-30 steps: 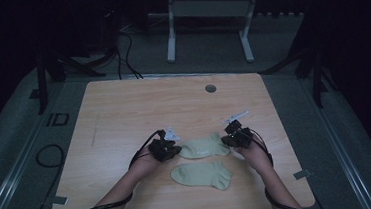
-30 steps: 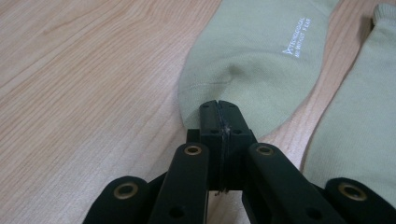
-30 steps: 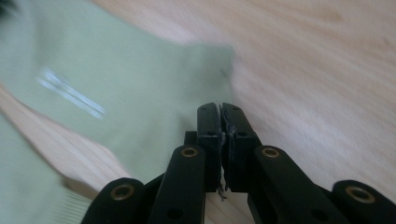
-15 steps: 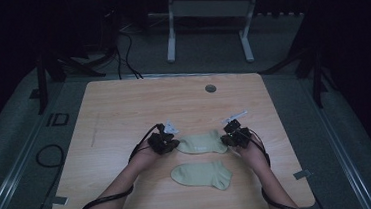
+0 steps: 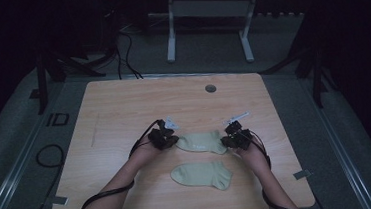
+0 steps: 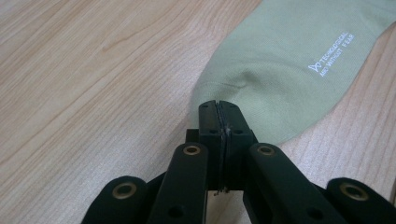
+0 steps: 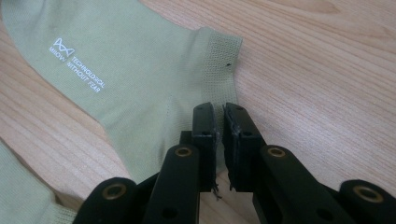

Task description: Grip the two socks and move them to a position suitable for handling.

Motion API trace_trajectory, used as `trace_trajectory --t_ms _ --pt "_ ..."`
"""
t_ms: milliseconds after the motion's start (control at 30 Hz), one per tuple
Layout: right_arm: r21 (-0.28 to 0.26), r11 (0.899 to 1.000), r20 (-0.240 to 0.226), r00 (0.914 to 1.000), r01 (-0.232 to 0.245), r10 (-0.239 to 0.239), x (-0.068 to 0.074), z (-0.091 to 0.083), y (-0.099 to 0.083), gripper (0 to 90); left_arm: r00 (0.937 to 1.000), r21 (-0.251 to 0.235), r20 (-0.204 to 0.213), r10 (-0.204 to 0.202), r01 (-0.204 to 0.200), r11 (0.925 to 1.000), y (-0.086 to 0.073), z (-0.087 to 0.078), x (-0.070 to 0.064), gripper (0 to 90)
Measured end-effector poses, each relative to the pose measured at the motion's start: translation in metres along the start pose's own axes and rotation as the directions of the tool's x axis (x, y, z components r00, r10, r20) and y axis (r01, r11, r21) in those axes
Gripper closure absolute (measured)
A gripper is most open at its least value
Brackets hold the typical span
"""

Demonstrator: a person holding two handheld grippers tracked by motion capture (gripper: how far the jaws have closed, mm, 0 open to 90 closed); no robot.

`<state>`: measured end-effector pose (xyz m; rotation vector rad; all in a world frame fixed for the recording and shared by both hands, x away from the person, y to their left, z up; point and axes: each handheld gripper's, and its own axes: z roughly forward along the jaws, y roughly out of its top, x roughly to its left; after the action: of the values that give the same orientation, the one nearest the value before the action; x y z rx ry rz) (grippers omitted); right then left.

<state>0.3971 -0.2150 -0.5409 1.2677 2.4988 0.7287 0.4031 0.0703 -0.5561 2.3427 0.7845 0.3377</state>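
High view: two socks near the tabletop's (image 5: 123, 109) front edge; left gripper (image 5: 168, 140) and right gripper (image 5: 229, 140) at the far sock's (image 5: 201, 142) ends. Left gripper view: fingers (image 6: 208, 122) pinched on sock toe. Right gripper view: fingers (image 7: 204, 123) slightly parted at its cuff; grip unclear.

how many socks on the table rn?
2. The far sock lies between the left tool and the right tool, each at one end. The near sock lies flat just in front, untouched.
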Motion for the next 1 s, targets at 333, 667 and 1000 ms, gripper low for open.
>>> trace_trajectory --t_ms 333,667,1000 --pt "-0.040 0.999 -0.035 0.9993 0.011 -0.013 0.002 -0.009 0.005 65.2 0.9997 -0.018 0.009 -0.022 0.022 0.9996 -0.002 -0.010 -0.005 59.5" --pt "-0.092 0.995 -0.065 0.9973 0.028 -0.034 0.007 -0.027 0.009 32.4 0.9963 -0.058 0.028 -0.081 0.083 0.9949 -0.005 -0.036 -0.003 43.7" --pt "-0.159 0.987 -0.047 0.9989 -0.009 0.002 0.011 -0.041 0.009 24.0 0.9938 -0.052 0.058 -0.095 0.098 0.9938 -0.009 -0.056 -0.013 36.6"
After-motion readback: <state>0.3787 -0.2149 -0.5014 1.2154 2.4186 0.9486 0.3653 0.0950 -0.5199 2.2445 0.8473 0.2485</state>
